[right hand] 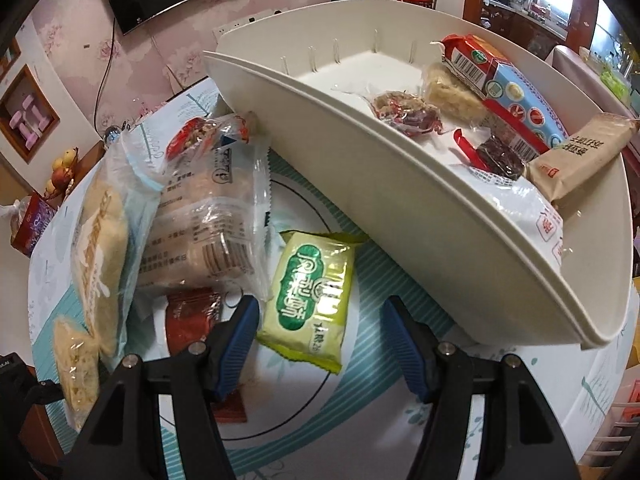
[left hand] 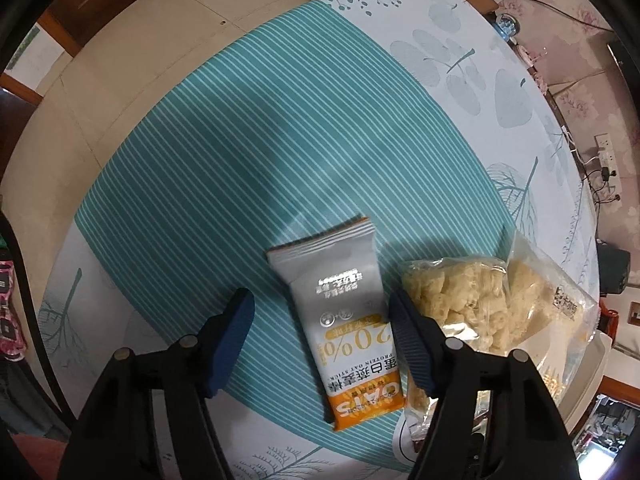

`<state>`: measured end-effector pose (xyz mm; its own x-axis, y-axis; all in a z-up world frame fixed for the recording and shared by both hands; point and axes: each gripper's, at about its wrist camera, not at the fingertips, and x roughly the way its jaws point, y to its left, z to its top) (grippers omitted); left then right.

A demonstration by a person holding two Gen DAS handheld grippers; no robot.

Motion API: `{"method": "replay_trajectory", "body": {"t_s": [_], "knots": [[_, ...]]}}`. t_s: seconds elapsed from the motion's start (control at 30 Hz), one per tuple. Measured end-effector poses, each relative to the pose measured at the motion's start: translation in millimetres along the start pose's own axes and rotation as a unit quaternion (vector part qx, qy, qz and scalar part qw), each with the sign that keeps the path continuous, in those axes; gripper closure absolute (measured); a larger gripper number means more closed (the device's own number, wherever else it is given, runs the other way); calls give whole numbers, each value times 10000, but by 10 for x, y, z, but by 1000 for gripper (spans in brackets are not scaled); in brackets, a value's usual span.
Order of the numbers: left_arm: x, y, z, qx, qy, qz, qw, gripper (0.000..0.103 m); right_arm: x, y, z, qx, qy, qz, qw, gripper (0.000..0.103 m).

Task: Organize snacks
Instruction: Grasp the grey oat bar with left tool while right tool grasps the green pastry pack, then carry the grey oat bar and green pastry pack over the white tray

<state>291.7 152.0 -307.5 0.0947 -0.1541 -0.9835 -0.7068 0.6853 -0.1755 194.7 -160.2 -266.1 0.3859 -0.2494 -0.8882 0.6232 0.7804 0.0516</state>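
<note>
Two tools, both spread wide, neither gripping anything. Left tool [left hand: 320, 336] hovers over the oat bar packet [left hand: 344, 328], which lies flat on the tabletop [left hand: 224, 152] between its fingers, untouched; clear bag of puffed snack [left hand: 480, 304] just right of the packet. Right tool [right hand: 320, 344] straddles the green pastry packet [right hand: 310, 294], lying just left of the cream bin [right hand: 400, 208]. Loose bags [right hand: 168, 216] heaped farther left, likely awaiting sorting; the bin already holds several snacks, including a red and blue box [right hand: 508, 80].

From the left wrist we look steeply down, close over the teal-striped tablecloth [left hand: 224, 152]; from the right, low toward the cream plastic tray [right hand: 400, 208].
</note>
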Motion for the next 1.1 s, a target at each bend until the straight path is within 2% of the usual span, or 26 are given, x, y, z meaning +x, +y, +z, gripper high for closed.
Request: {"method": "replay_trajectory", "body": {"t_s": [0.1,0.23,0.37,0.63,0.77,1.0,1.1], "knots": [[0,-20,7,9,24,85,10000,40,10,27,0,-91,-31,47,9999,43],[-3,-15,28,-52,89,236,9997,55,14,75,-13,-270,-40,189,9995,56],[-16,64,83,-193,200,162,9995,62,14,86,-22,-347,-42,236,9991,58],[-5,229,71,-394,624,-104,9972,63,-8,56,-18,-555,58,420,9976,62],[1,307,51,-429,800,-90,9958,64,-29,33,-39,-630,185,475,9967,62],[-63,387,21,-332,877,-189,9954,64,-130,-37,-98,-640,271,517,9962,62],[-166,404,-99,-188,861,-277,9957,64,-207,-60,-115,-622,245,547,9963,62]]}}
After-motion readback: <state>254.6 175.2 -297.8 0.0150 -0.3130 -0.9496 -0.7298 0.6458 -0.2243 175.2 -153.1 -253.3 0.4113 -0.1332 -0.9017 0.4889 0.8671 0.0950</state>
